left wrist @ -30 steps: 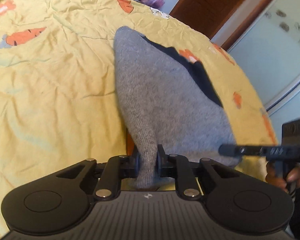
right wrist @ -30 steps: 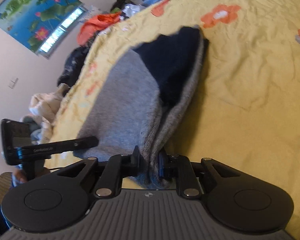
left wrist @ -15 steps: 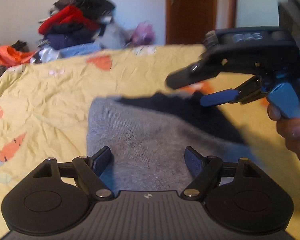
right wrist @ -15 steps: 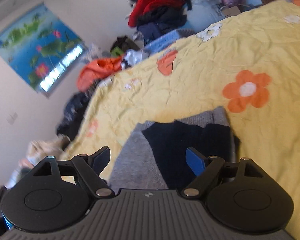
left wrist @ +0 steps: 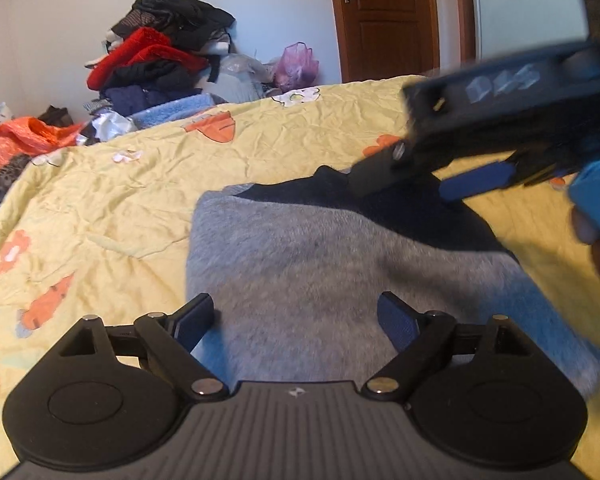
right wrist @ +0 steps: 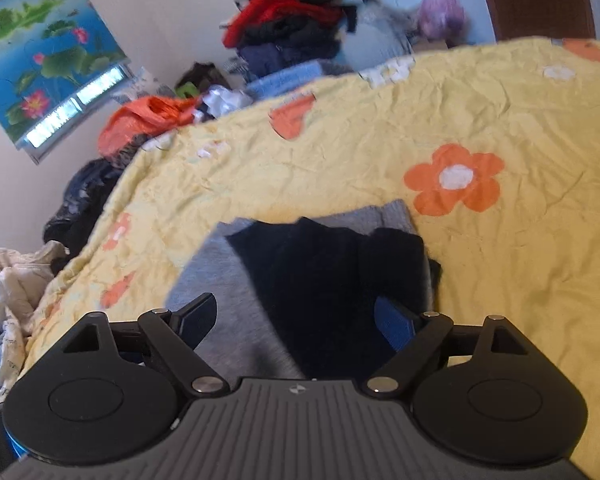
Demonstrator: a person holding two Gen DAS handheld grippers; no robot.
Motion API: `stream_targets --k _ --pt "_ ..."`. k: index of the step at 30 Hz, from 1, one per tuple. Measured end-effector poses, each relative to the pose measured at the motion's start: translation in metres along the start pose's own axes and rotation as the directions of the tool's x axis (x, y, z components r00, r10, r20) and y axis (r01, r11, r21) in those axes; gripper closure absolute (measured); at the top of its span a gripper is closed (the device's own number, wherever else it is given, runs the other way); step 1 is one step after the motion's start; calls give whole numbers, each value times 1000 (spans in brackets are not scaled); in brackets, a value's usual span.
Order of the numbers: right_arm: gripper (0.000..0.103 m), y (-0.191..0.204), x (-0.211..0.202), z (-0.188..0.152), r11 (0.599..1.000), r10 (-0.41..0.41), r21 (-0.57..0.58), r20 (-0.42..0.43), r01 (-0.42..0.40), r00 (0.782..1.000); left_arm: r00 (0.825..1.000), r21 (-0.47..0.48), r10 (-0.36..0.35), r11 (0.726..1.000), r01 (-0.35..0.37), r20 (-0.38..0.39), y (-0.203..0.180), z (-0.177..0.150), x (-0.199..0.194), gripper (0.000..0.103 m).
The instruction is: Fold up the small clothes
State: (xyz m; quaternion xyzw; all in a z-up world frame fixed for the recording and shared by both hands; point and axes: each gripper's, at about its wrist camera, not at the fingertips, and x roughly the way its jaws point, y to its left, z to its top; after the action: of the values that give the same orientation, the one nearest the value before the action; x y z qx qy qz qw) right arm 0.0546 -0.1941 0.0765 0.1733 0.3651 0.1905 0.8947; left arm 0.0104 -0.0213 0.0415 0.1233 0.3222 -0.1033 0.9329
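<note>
both my left tool (left wrist: 296, 320) and right tool (right wrist: 296, 320) gape wide over the fuzzy grey-and-navy garment (left wrist: 340, 272), folded square on the crinkled yellow bedspread (left wrist: 112, 208).

Home bedroom: yellow flowered bedsheet (right wrist: 520, 280), heaped clothes pile (left wrist: 160, 52), wooden door (left wrist: 384, 20), lotus wall picture (right wrist: 40, 60).

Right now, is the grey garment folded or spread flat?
Folded. The grey garment lies doubled on the yellow bedsheet, its dark navy part showing on top. Both grippers, left and right, are open and clear.
</note>
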Motion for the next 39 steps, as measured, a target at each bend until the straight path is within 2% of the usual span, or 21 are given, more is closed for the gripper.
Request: stream_targets --k 3,5,8,9,10,13,16,20,22,25,27,29,31,33,36,39 --pt "14 10 -17 -9 998 54 -14 29 -54 998 1000 -31 3 999 -4 -19 3 -4 -9 13" --pt "13 13 -13 -15 998 66 -14 -6 -66 998 1000 -46 -3 999 2 -16 4 -8 -11 13" --pt "14 2 14 -29 999 37 16 -111 -36 993 999 -55 7 998 -9 -38 7 -18 -7 13" --pt "13 2 13 -35 998 52 -21 -75 -54 996 999 -78 -1 997 -2 -41 11 -20 -11 13" --pt "13 4 12 -37 998 45 -46 -80 -49 996 999 -98 -8 995 4 -38 15 -22 -18 13" --pt "10 18 -8 -42 995 -12 -96 -77 4 997 1000 -149 12 989 -12 -5 22 -35 -45 13" --pt "1 28 -43 -63 984 -75 -163 7 76 997 1000 -228 -9 974 12 15 22 -56 -66 13" --pt "0 25 -84 -109 963 -167 -196 117 187 979 999 -202 36 979 -29 32 5 -85 -85 13" --pt "0 19 -93 -132 950 -218 -210 94 233 972 998 -181 57 982 -49 41 -5 -97 -92 13" --pt "0 12 -93 -158 927 -290 -238 41 291 956 998 -183 57 982 -55 6 -9 -103 -89 13" --pt "0 18 -94 -168 899 -329 -278 83 339 941 998 -189 66 980 -61 17 -8 -103 -92 13" --pt "0 22 -90 -170 895 -354 -263 70 360 933 998 -183 55 982 -52 8 -10 -105 -93 9" --pt "0 25 -89 -173 886 -382 -251 77 389 921 998 -181 34 983 -42 -47 -12 -107 -86 4" --pt "0 27 -87 -172 884 -397 -241 69 401 915 997 -220 37 974 -49 -62 -6 -109 -84 0" --pt "0 30 -84 -168 888 -416 -193 52 418 908 997 -250 48 966 -63 -65 0 -110 -83 0" --pt "0 34 -78 -172 870 -445 -202 75 450 893 996 -254 54 965 -70 -67 -1 -110 -84 0"
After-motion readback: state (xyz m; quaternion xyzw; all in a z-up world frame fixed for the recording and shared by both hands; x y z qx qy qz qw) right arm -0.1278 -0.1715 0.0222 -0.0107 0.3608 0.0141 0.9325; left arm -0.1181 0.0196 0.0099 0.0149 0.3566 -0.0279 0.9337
